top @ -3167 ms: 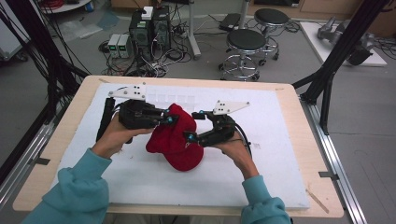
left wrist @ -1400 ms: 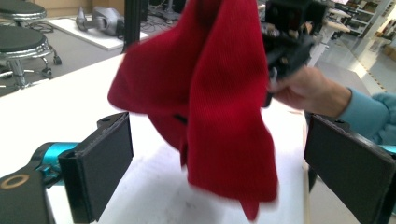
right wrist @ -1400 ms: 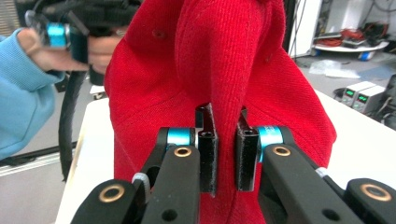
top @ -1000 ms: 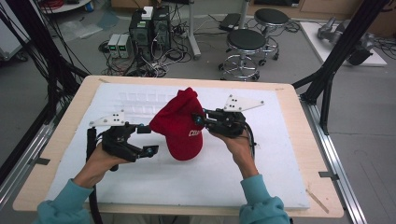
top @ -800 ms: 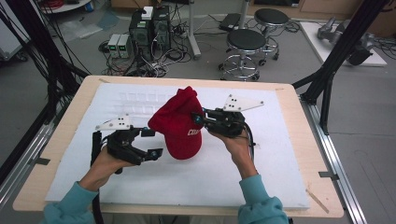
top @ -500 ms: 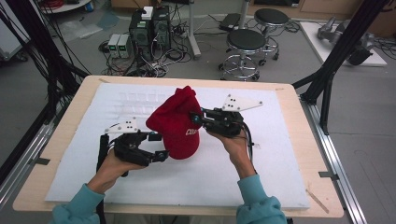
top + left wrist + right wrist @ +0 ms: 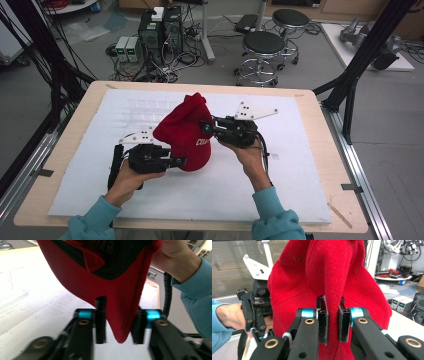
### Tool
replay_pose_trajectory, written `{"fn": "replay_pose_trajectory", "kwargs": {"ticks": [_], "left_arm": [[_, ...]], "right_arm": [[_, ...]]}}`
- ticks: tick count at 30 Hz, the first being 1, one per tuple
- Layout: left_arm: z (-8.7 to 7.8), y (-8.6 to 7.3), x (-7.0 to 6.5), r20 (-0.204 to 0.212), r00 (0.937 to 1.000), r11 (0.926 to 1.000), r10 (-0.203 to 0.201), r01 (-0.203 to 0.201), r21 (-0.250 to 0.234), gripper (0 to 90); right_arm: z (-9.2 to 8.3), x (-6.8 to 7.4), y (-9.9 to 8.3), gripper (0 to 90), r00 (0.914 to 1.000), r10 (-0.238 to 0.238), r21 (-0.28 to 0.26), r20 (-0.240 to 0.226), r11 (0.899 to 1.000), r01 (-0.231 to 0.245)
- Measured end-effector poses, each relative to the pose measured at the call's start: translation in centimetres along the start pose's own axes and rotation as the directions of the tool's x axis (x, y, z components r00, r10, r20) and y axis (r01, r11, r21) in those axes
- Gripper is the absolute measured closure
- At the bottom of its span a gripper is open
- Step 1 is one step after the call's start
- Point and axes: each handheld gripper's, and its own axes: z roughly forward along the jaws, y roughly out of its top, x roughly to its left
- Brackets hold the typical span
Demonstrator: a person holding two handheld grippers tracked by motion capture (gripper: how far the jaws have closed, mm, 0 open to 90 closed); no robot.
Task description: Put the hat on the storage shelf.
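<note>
1. A red cap (image 7: 186,135) is held up above the white mat (image 7: 280,180) that covers the bench (image 7: 320,125), near the mat's middle, between the two grippers.
2. The right gripper (image 7: 209,126) grips the cap from its right side; in the right gripper view its jaws are drawn close together and pinch a fold of the red fabric (image 7: 332,285) between the pads.
3. The left gripper (image 7: 181,161) is at the cap's lower left edge. Its jaws have just been closing, and the left gripper view shows the cap's lower edge (image 7: 122,322) hanging down between them.
4. In that view one jaw lies against the fabric; the picture is blurred, so I cannot tell whether both pads press on it.
5. White lettering shows on the cap's front in the high view.
6. The person's hands (image 7: 127,180) hold both grippers, with teal sleeves (image 7: 277,222) at the bench's near edge.
</note>
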Motion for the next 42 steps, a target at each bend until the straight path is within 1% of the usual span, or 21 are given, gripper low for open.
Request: {"fn": "replay_pose_trajectory", "kwargs": {"ticks": [1,3,5,7,13,19,21,22,23,24,25,26,27,28,31,33,38,40,42], "left_arm": [[0.0,0.0,0.0,0.003,1.0,1.0,0.005,-0.005,0.001,80.6],[0.0,0.0,-0.1,-0.009,0.9999,1.0,0.008,-0.008,0.004,82.2],[-0.1,0.0,0.0,-0.017,0.9999,1.0,0.002,-0.002,0.008,84.1],[-0.2,0.0,0.0,-0.014,0.9999,1.0,0.002,-0.002,0.01,84.5],[-0.4,0.1,-0.1,-0.025,0.9996,0.9998,0.013,-0.013,0.017,84.9],[-0.6,0.1,-0.2,-0.026,0.9996,0.9997,0.014,-0.014,0.018,85.1],[-0.7,0.1,-0.1,-0.022,0.9996,0.9996,0.016,-0.015,0.022,85.2],[-0.7,0.1,-0.2,-0.027,0.9995,0.9997,0.015,-0.014,0.021,85.2],[-0.7,0.1,-0.2,-0.035,0.9992,0.9995,0.02,-0.02,0.025,85.2],[-0.7,0.1,-0.2,-0.041,0.9989,0.9993,0.025,-0.024,0.03,85.2],[-0.8,0.1,-0.2,-0.043,0.9987,0.999,0.028,-0.026,0.035,85.2],[-0.8,0.1,-0.2,-0.043,0.9986,0.9989,0.029,-0.027,0.038,85.2],[-0.8,0.1,-0.3,-0.044,0.9986,0.9989,0.03,-0.028,0.039,85.2],[-0.9,0.1,-0.3,-0.049,0.9984,0.999,0.03,-0.028,0.034,85.2],[-1.1,0.2,-0.2,-0.054,0.9982,0.9994,0.027,-0.026,0.023,85.2],[-1.4,0.2,-0.2,-0.067,0.9974,0.9994,0.028,-0.027,0.019,85.2],[-2.7,0.8,0.1,-0.099,0.9944,0.9993,0.037,-0.038,-0.006,85.2],[-3.3,1.2,0.3,-0.116,0.9923,0.9988,0.044,-0.046,-0.016,85.2],[-4.0,1.7,0.6,-0.136,0.9896,0.9982,0.046,-0.051,-0.032,85.2]], "right_arm": [[0.0,0.0,0.0,83.1,1.0,0.001,-0.001,0.001,1.0,-0.001],[0.1,0.0,0.0,83.0,1.0,-0.003,-0.006,0.001,1.0,0.003],[0.1,0.0,0.0,83.0,1.0,-0.002,-0.001,0.003,1.0,0.002],[0.2,0.0,0.0,83.0,1.0,-0.001,0.0,-0.002,1.0,0.001],[0.3,0.0,-0.1,82.9,1.0,0.003,0.0,-0.007,1.0,-0.003],[0.4,0.1,-0.1,81.3,0.9999,-0.007,-0.001,-0.007,1.0,0.007],[0.4,0.1,-0.1,74.6,1.0,-0.006,-0.007,-0.008,1.0,0.006],[0.4,0.1,-0.1,70.8,1.0,-0.006,-0.009,-0.006,1.0,0.006],[0.3,0.2,0.0,60.2,1.0,-0.009,-0.014,-0.002,1.0,0.009],[0.4,0.2,0.0,41.1,0.9997,-0.017,-0.02,0.015,1.0,0.018],[0.5,0.3,0.0,25.6,0.9986,-0.022,-0.028,0.047,0.999,0.024],[0.6,0.3,0.1,17.1,0.9977,-0.012,-0.019,0.066,1.0,0.013],[0.6,0.2,0.1,11.4,0.9969,0.002,0.0,0.079,1.0,-0.002],[0.6,0.2,0.0,10.5,0.9953,0.001,0.013,0.097,1.0,-0.002],[0.4,0.3,0.0,10.5,0.9953,-0.01,0.045,0.096,0.999,0.006],[0.2,0.4,0.0,10.5,0.9943,-0.024,0.058,0.104,0.998,0.018],[-0.6,0.6,0.1,10.5,0.9928,-0.034,0.065,0.114,0.998,0.027],[-1.1,0.6,-0.1,10.5,0.9914,-0.039,0.063,0.125,0.998,0.031],[-1.8,0.6,-0.4,10.5,0.9886,-0.038,0.069,0.146,0.997,0.028]]}}
